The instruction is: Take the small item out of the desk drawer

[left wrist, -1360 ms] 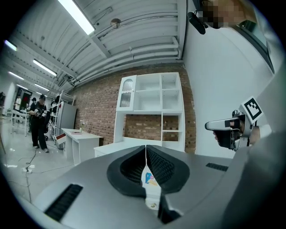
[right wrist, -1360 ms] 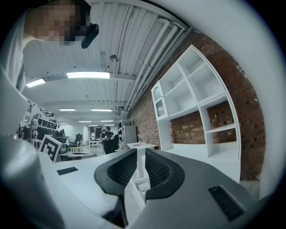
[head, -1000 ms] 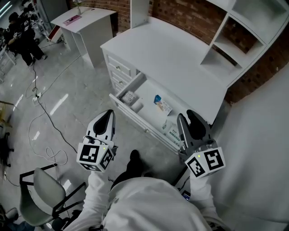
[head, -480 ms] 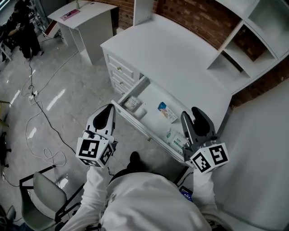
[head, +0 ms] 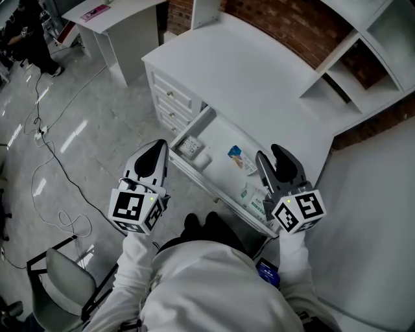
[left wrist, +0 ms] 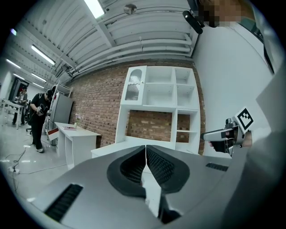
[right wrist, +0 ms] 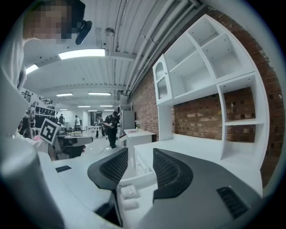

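The white desk (head: 259, 78) has its wide drawer (head: 183, 129) pulled out. Inside lie a small patterned box (head: 188, 148), a white roll (head: 201, 159), a blue-and-white packet (head: 238, 157) and a green-and-white packet (head: 254, 196). My left gripper (head: 157, 146) hovers at the drawer's near left corner, its jaws shut and empty (left wrist: 145, 147). Over the drawer's right end my right gripper (head: 271, 154) stands open; its jaws have just been opening, with nothing between them (right wrist: 140, 156). Beyond them, the right gripper view shows the small box (right wrist: 128, 191) and the roll (right wrist: 129, 204).
Smaller closed drawers (head: 172, 100) are stacked at the desk's left end. A white shelf unit (head: 363, 52) stands on the desk against the brick wall. A side table (head: 123, 13), floor cables (head: 52, 162) and a chair (head: 58, 279) are to the left.
Both grippers have moved closer to the open drawer. The right gripper's jaws stand wider apart than before. The left jaws stay shut.
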`<control>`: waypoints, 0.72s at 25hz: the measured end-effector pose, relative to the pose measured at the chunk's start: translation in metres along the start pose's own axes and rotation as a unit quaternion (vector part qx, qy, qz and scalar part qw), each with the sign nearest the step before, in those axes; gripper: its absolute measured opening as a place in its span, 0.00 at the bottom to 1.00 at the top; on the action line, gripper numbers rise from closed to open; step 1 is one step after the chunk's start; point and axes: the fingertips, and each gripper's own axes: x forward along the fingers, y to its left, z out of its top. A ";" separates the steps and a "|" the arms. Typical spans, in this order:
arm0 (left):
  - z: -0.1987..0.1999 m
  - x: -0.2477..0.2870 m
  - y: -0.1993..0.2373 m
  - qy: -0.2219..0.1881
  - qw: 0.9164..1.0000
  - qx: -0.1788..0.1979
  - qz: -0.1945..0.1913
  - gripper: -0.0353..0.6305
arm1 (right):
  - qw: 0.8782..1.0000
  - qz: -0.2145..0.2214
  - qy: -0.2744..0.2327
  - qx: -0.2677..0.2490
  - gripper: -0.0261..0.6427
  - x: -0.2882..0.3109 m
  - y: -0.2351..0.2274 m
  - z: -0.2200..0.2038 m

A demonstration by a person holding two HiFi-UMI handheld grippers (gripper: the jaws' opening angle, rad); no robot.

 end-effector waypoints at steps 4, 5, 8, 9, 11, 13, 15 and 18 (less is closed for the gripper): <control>-0.001 0.008 0.003 0.001 1.000 0.000 -0.006 0.09 | 0.999 -0.001 0.036 -0.009 0.33 0.014 -0.007 -0.020; -0.001 0.010 0.004 0.002 1.000 -0.001 -0.007 0.09 | 0.999 0.000 0.046 -0.011 0.33 0.018 -0.008 -0.026; -0.004 0.018 0.005 0.009 1.000 -0.003 -0.008 0.09 | 0.997 0.002 0.076 -0.015 0.33 0.031 -0.016 -0.045; -0.006 0.020 0.006 0.011 1.000 -0.003 -0.008 0.09 | 0.996 0.002 0.086 -0.015 0.33 0.036 -0.019 -0.052; -0.009 0.023 0.008 0.016 1.000 -0.001 -0.006 0.09 | 0.994 0.004 0.108 -0.012 0.33 0.045 -0.023 -0.068; -0.012 0.025 0.009 0.021 1.000 0.001 -0.003 0.09 | 0.991 0.007 0.130 -0.009 0.33 0.052 -0.028 -0.084; -0.015 0.029 0.009 0.026 1.000 0.001 -0.002 0.09 | 0.989 0.011 0.149 -0.011 0.33 0.058 -0.032 -0.097; -0.020 0.034 0.011 0.033 0.999 -0.002 -0.001 0.09 | 0.984 0.018 0.178 -0.020 0.33 0.065 -0.036 -0.116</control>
